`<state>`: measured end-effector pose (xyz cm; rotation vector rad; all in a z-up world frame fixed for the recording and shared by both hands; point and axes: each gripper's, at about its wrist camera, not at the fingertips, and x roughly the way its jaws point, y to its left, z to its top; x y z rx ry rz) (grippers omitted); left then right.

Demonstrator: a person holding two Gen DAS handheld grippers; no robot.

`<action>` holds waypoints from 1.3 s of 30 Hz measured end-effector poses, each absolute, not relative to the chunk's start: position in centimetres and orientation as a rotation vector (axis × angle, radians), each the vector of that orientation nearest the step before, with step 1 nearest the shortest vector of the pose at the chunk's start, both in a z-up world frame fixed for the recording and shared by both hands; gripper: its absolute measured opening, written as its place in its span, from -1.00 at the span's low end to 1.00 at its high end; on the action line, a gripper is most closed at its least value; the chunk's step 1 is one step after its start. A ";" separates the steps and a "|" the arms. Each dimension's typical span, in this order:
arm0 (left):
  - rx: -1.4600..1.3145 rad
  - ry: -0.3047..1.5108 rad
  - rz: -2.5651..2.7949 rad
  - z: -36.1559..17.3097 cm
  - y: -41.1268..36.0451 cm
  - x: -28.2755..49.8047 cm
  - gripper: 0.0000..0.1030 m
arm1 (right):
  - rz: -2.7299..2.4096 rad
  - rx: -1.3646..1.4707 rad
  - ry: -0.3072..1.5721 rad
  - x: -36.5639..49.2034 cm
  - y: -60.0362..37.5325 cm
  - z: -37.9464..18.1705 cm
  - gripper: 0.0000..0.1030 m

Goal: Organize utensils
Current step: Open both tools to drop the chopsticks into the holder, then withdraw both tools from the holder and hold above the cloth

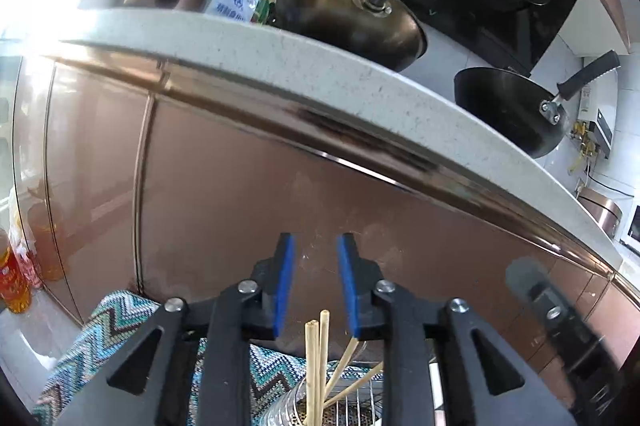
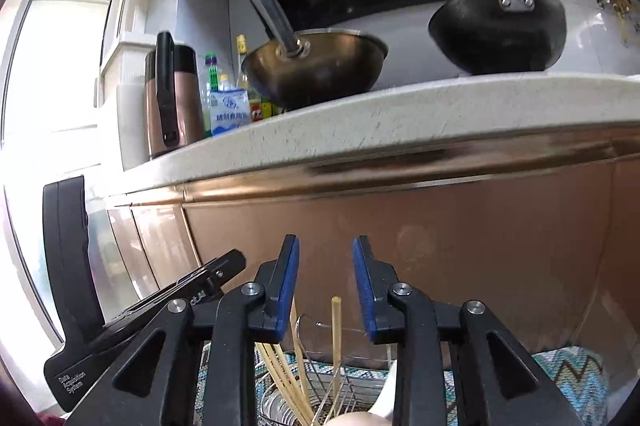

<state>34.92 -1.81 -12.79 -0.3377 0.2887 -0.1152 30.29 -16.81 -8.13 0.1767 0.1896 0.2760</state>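
My left tool [image 1: 316, 286] stood with its blue pads parted and nothing pressed between them. Just below its tips, a pair of bamboo chopsticks [image 1: 314, 366] rose upright out of a wire rack [image 1: 352, 402], with more sticks leaning off to the right. My right tool [image 2: 326, 290] was likewise parted and gripped nothing; one chopstick [image 2: 336, 338] stood straight below its gap, apart from both pads, and a bundle [image 2: 280, 378] slanted in the same rack [image 2: 320, 386] to the left. The rack sat on a zigzag cloth [image 1: 116, 330]. Beyond, copper cabinet fronts [image 1: 240, 186] ran under the speckled surface [image 1: 320, 66], which carried a brass wok [image 1: 348, 14] and, farther right, a black wok [image 1: 508, 106].
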 end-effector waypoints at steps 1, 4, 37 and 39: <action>-0.329 0.289 -0.116 -12.4 -1.7 34.5 -0.52 | 0.267 0.178 0.179 29.7 -17.1 -7.6 -0.36; -0.315 0.284 -0.117 -11.0 -1.3 32.9 -0.49 | 0.246 0.176 0.155 27.8 -18.0 -5.9 -0.30; -0.106 0.379 -0.045 -4.6 7.2 6.2 -0.18 | 0.168 0.238 0.170 3.7 -22.3 -1.1 0.00; -0.099 0.389 -0.041 -4.8 7.3 5.2 -0.18 | 0.161 0.240 0.175 3.0 -22.5 -1.2 0.01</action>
